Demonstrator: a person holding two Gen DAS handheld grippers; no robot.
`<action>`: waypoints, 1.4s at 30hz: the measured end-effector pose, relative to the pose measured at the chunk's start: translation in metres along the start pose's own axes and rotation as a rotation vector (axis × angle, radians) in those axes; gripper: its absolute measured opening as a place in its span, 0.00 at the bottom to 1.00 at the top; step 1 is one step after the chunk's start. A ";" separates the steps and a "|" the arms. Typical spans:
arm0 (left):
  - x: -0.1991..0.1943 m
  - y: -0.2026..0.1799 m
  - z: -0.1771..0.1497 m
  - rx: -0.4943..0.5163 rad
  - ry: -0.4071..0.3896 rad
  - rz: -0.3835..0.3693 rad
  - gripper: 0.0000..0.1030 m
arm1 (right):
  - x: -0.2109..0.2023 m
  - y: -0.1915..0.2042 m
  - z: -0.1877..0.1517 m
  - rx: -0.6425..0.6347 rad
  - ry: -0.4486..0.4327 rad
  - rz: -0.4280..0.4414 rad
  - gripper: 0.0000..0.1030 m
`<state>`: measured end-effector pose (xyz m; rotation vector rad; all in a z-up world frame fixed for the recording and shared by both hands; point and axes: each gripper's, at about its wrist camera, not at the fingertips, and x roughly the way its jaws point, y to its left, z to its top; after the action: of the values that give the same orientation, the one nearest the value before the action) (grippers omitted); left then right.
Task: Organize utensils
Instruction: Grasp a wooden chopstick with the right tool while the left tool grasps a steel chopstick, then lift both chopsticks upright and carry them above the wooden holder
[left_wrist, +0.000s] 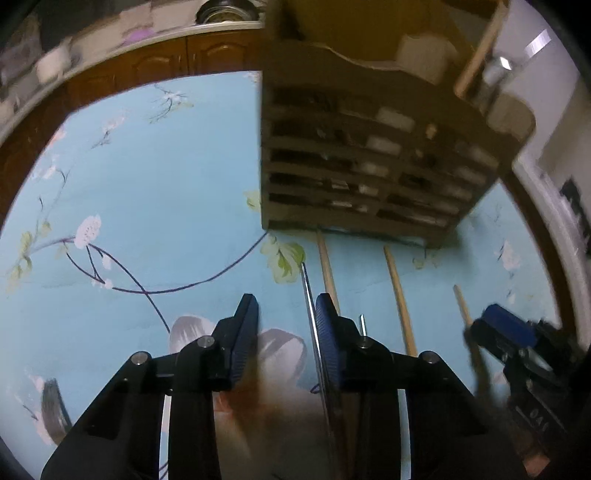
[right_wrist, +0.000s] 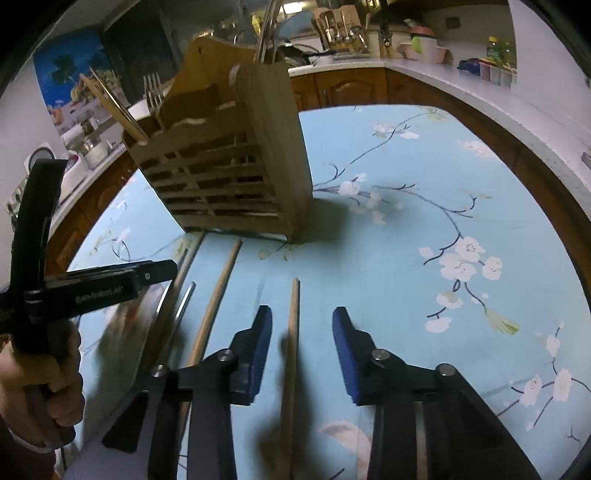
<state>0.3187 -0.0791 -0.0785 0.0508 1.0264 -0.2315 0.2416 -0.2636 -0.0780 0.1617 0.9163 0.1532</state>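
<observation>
My jaws stand apart on both grippers, holding nothing, the left gripper (left_wrist: 286, 314) around a thin metal rod (left_wrist: 312, 325) near its right pad, the right gripper (right_wrist: 301, 325) around a round wooden chopstick (right_wrist: 293, 325), so I should center each before clenching.

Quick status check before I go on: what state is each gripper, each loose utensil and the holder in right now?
Left gripper: open, astride a thin metal rod.
Right gripper: open, astride a wooden chopstick.
Middle wooden chopstick: flat on the tablecloth, untouched.
Wooden holder: upright, fork and chopsticks standing inside.
</observation>
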 end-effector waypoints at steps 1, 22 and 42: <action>0.001 -0.006 -0.002 0.035 -0.003 0.026 0.31 | 0.005 0.001 -0.001 -0.007 0.021 -0.004 0.27; -0.057 0.017 -0.023 -0.011 -0.094 -0.148 0.04 | -0.027 0.012 0.003 -0.004 -0.044 0.060 0.05; -0.204 0.042 -0.043 -0.067 -0.351 -0.253 0.04 | -0.157 0.030 0.021 0.022 -0.316 0.165 0.05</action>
<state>0.1903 0.0029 0.0703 -0.1766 0.6879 -0.4205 0.1628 -0.2672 0.0625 0.2741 0.5898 0.2627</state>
